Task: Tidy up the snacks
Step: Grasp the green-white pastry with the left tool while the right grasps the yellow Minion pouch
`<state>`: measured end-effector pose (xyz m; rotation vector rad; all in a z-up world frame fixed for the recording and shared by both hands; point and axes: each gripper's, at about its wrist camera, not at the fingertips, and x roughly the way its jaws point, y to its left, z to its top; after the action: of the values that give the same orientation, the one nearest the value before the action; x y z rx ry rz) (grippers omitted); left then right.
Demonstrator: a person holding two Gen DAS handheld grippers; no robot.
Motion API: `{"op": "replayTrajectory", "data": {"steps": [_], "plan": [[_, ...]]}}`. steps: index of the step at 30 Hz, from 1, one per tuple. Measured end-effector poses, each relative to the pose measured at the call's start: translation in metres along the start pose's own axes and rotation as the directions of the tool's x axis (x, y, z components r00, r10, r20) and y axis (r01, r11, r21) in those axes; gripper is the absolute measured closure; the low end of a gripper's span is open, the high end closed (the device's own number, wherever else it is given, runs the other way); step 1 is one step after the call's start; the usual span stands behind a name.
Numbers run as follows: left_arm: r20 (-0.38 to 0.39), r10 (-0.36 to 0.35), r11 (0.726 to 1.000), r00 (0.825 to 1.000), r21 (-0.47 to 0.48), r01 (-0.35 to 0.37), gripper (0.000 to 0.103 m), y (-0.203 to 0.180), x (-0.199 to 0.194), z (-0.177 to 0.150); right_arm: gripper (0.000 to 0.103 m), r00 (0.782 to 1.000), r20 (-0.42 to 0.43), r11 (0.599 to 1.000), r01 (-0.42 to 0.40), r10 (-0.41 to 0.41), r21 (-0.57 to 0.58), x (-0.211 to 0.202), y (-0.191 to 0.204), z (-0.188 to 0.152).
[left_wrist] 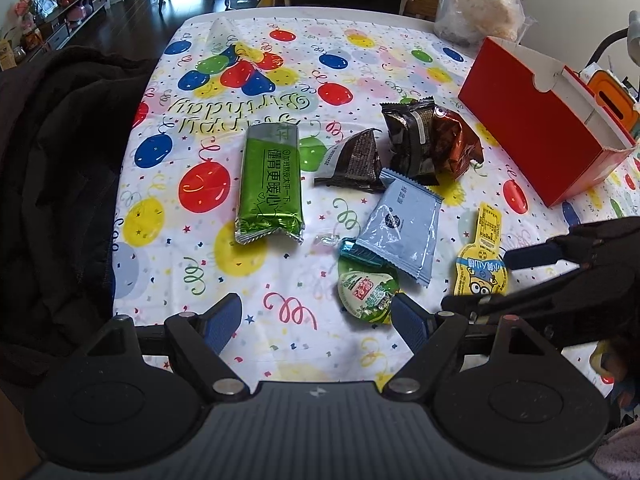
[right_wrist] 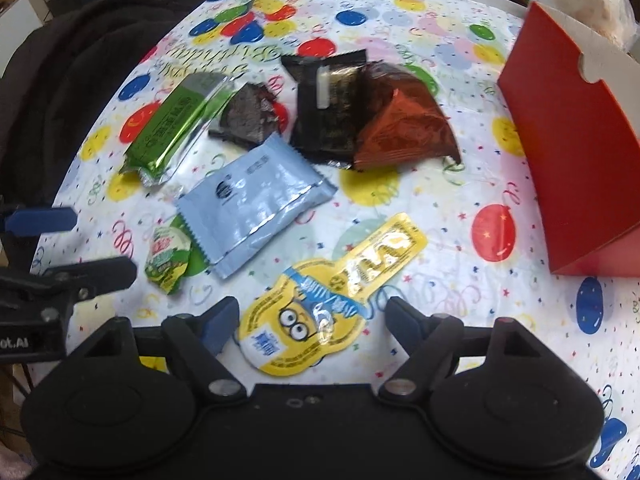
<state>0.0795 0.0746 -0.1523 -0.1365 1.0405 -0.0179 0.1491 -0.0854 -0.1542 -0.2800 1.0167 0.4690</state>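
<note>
Right wrist view is showing my right gripper (right_wrist: 308, 316) hovering over the yellow cartoon pouch (right_wrist: 320, 308), which is lying flat on the balloon tablecloth (right_wrist: 460, 184); the jaws are standing wide on both sides of its round end, and the pads are not pressing on it (I cannot tell if the left pad is touching the edge). Just beyond it, the pale blue sachet (right_wrist: 256, 208) is lying with the small green jelly cup (right_wrist: 168, 256) beside its corner. Farther away, the green bar (right_wrist: 176, 128), the black packets (right_wrist: 324, 108) and the brown foil packet (right_wrist: 404, 128) are lying close together. At the right, the red box (right_wrist: 572, 152) is standing open. From the left wrist, I am seeing my left gripper (left_wrist: 316, 320) also wide and holding nothing, with the jelly cup (left_wrist: 366, 292) just beside its right pad.
</note>
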Motion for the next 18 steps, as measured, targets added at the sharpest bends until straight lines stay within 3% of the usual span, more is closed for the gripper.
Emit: {"op": "replayTrajectory", "data": {"steps": [2,6,15,18], "plan": [[-0.002,-0.008,1.0,1.0,-0.006,0.008,0.021,0.0,0.001,0.001,0.024,1.0,0.004,1.0,0.004,-0.004,-0.006,0.0,0.001,-0.001],[-0.007,-0.025,1.0,1.0,-0.005,0.025,0.021,-0.003,0.005,0.003,0.035,1.0,0.019,1.0,0.005,-0.005,0.008,-0.003,-0.003,-0.002],[-0.065,-0.037,0.999,0.997,0.007,0.037,0.023,-0.014,0.027,0.007,0.036,1.0,0.02,1.0,-0.004,0.004,0.028,-0.008,-0.014,-0.01],[-0.069,-0.043,0.999,0.997,0.024,0.045,0.031,-0.02,0.03,0.008,0.036,1.0,0.022,0.999,-0.005,0.005,0.041,-0.009,-0.019,-0.011]]}}
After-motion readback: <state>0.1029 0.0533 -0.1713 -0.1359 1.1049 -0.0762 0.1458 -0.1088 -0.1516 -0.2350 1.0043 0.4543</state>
